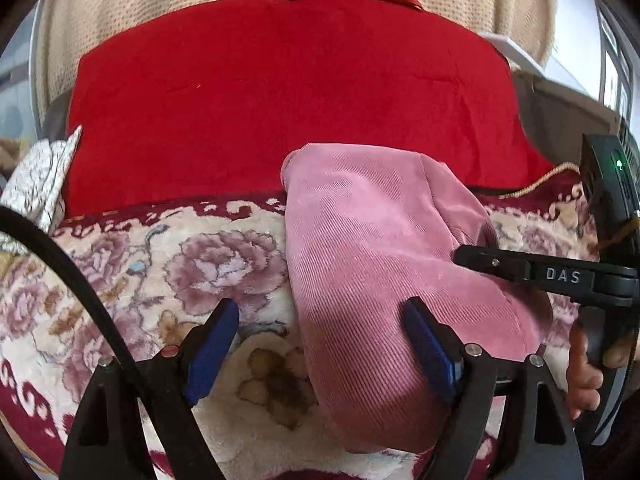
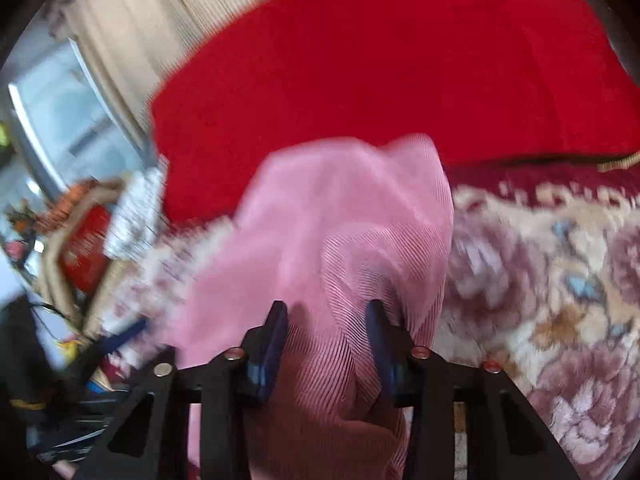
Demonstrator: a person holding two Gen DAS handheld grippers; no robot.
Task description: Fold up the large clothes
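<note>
A pink ribbed garment [image 1: 380,260] lies bunched in a long fold on a floral carpet [image 1: 160,280]. My left gripper [image 1: 320,316] stands open over the garment's left edge: its right blue pad rests over the pink cloth, and its left pad is over bare carpet. In the right wrist view my right gripper [image 2: 328,316] is shut on a raised ridge of the pink garment [image 2: 340,220], which fills the gap between its blue pads. One black finger [image 1: 500,264] of that gripper reaches in from the right in the left wrist view, with a hand [image 1: 584,372] on its handle.
A big red cushion or blanket [image 1: 280,100] lies just beyond the garment, against a beige woven cover [image 1: 120,20]. A silver patterned item [image 1: 36,184] sits at the far left. Boxes and clutter [image 2: 80,240] stand beside the carpet's left edge.
</note>
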